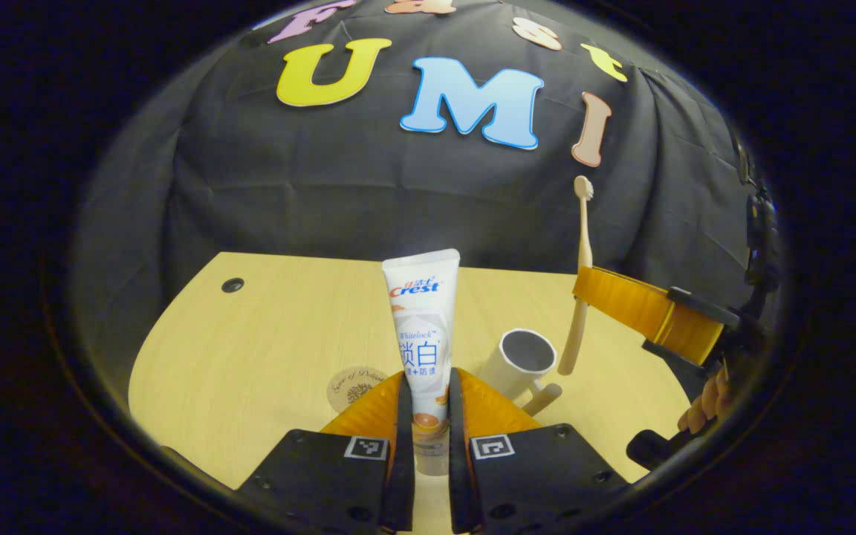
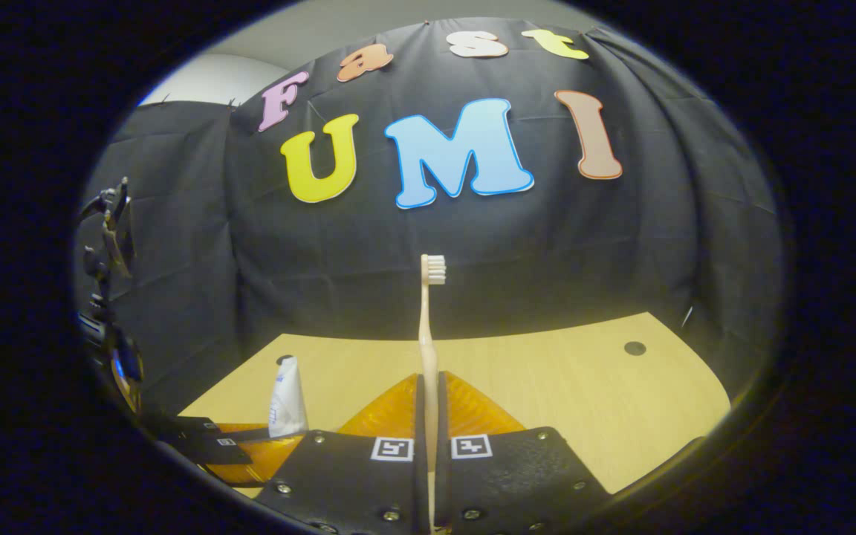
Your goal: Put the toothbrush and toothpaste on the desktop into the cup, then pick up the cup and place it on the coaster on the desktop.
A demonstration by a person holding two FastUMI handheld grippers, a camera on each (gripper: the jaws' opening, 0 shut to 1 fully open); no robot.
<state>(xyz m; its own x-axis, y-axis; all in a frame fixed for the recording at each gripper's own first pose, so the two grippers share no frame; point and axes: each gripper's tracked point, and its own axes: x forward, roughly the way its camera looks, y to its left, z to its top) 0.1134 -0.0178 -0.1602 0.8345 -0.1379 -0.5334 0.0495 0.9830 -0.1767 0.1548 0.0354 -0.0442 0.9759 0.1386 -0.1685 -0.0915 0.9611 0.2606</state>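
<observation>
The white plastic toothpaste tube with blue and orange print (image 1: 420, 334) is standing upright, crimped end up, its lower part pinched between the two orange fingers of the left claw (image 1: 428, 416). The slim cream toothbrush with white bristles (image 2: 428, 334) is pointing straight up, head on top, its handle clamped in the right claw (image 2: 428, 416). The white ceramic cup with a handle (image 1: 521, 364) is sitting open-mouthed on the pale wooden surface (image 1: 272, 334), near the round brown printed coaster (image 1: 354, 383).
</observation>
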